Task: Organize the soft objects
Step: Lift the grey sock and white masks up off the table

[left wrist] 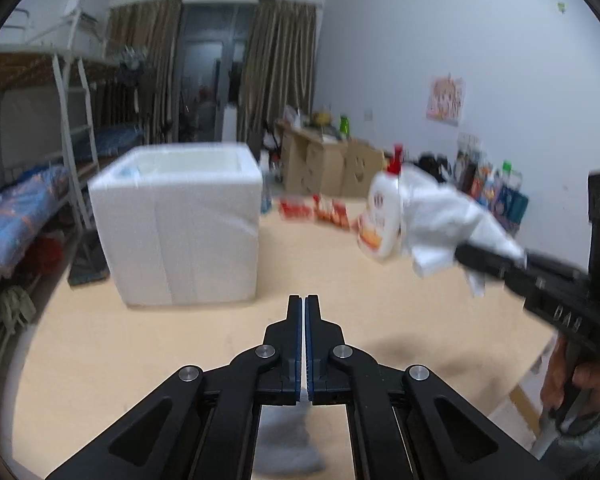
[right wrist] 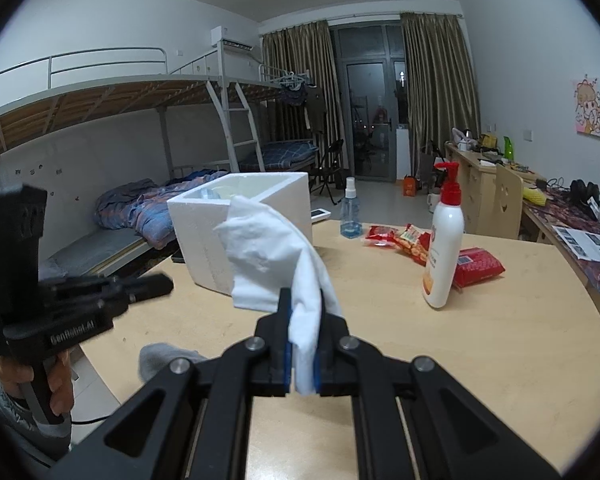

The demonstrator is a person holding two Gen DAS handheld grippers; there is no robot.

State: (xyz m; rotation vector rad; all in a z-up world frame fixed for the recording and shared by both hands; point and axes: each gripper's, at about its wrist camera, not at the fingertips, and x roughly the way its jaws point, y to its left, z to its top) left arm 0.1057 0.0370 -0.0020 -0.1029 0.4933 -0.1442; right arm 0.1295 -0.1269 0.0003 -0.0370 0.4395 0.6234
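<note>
Left wrist view first: the left tongs point(left wrist: 304, 300) are clenched tight with nothing between them, just hovering over the pale wooden bench point(left wrist: 180, 344). The open white foam box point(left wrist: 180, 224) sits on the bench at about 10 o'clock from the tips, and there's something pale bluish inside near the far left corner, too blurry to call. Over at 2 o'clock the right tongs point(left wrist: 466, 258) hold the crumpled white cloth point(left wrist: 432, 220) up off the bench, pinched by one end with the rest bunched out past the tips. A grey sock-like soft thing point(left wrist: 288, 444) lies on the bench under the left tongs' frame. Right wrist view: the right tongs point(right wrist: 303, 308) are clamped on the white cloth point(right wrist: 268, 252), which rises out of them and flops toward 11 o'clock, soft, creased, looks like thin fabric or tissue. The foam box point(right wrist: 244, 216) is right behind it at 12 o'clock, and the grey piece point(right wrist: 164, 358) lies near the bench edge at 8 o'clock. So I'd say it's midway: cloth picked up but not in the box yet, grey one still waiting. The white pump bottle with red cap point(right wrist: 444, 240) and red snack packs point(right wrist: 476, 270) at 2 o'clock look like bystanders.
</note>
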